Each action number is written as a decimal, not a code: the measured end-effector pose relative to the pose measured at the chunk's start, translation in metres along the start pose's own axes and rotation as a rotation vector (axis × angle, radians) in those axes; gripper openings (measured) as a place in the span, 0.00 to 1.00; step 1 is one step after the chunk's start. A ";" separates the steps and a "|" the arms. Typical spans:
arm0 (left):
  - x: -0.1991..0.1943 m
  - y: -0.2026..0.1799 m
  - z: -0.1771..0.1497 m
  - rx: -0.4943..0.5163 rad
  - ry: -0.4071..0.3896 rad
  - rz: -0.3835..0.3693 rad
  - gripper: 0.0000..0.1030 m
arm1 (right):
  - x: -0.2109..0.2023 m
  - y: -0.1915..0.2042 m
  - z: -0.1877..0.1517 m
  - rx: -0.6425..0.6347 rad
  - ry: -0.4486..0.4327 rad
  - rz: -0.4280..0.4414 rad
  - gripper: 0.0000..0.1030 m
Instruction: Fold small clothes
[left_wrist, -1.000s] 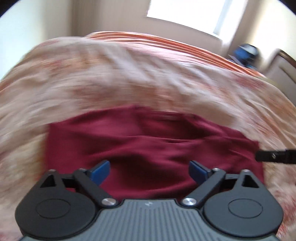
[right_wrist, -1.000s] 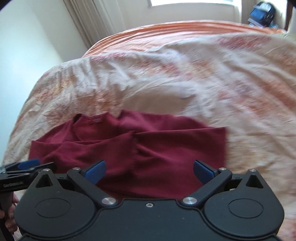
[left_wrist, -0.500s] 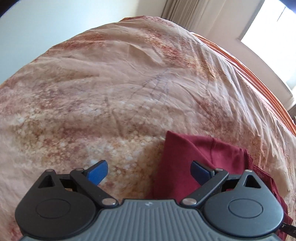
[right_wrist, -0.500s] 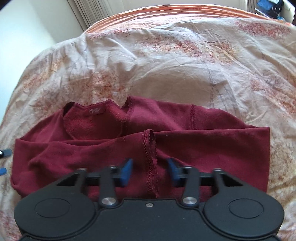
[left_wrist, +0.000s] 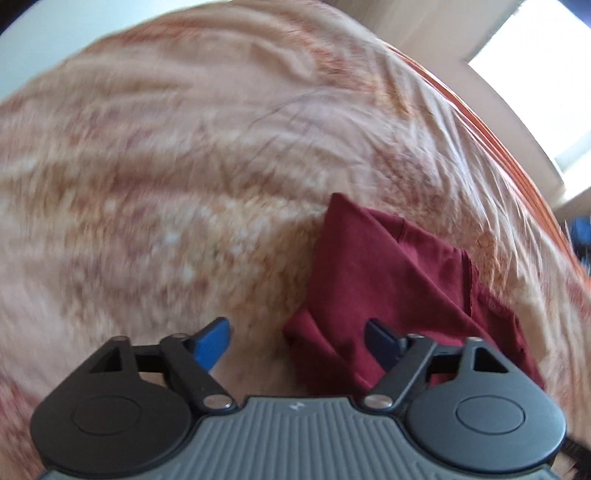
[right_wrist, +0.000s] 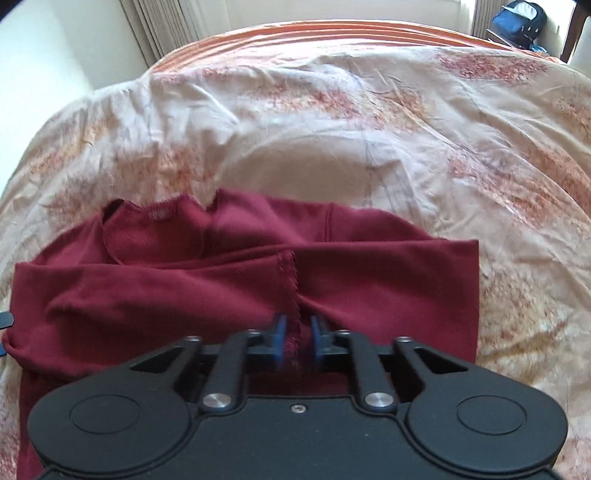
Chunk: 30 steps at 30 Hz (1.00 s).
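Dark red knit, a small top (right_wrist: 236, 280), lies spread on the bed's patterned cover (right_wrist: 332, 110), its sleeves already crossed over the body and its neckline on the side away from the right gripper.

The right gripper (right_wrist: 296, 338) stood wide over the top a second ago; its jaws are now narrow and pinch the frilled sleeve hem (right_wrist: 290, 280) near the middle of the top, at the edge nearest the camera. The fabric bunches between the blue pads (right_wrist: 277, 338), so this looks like a real grip.

The left gripper (left_wrist: 297, 338) has swung out from over the middle of the top to its side edge. Its jaws have just been closing but are not yet on cloth: the folded corner of the top (left_wrist: 317, 325) lies between them, nearer the right-hand pad, with bare cover under the other.

With one grip made and the other about to land, the next fold seems close. The risk is the left jaws catching only one layer.
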<state>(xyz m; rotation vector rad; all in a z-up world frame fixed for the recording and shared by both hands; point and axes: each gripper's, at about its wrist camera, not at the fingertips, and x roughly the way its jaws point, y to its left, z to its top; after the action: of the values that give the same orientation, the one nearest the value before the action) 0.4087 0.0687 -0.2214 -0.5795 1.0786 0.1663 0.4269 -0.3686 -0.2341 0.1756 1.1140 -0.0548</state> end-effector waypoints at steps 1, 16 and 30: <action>-0.001 0.004 -0.001 -0.040 -0.006 -0.011 0.75 | -0.001 0.000 -0.001 0.003 -0.004 -0.009 0.30; 0.006 0.053 -0.015 -0.473 -0.005 -0.245 0.20 | -0.007 0.039 -0.004 -0.125 -0.015 0.145 0.57; 0.002 0.072 -0.030 -0.576 0.002 -0.287 0.20 | 0.015 0.127 0.022 -0.371 -0.017 0.348 0.46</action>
<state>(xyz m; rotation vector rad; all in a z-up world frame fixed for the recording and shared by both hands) 0.3577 0.1130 -0.2597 -1.2437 0.9331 0.2266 0.4702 -0.2463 -0.2235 0.0335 1.0437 0.4570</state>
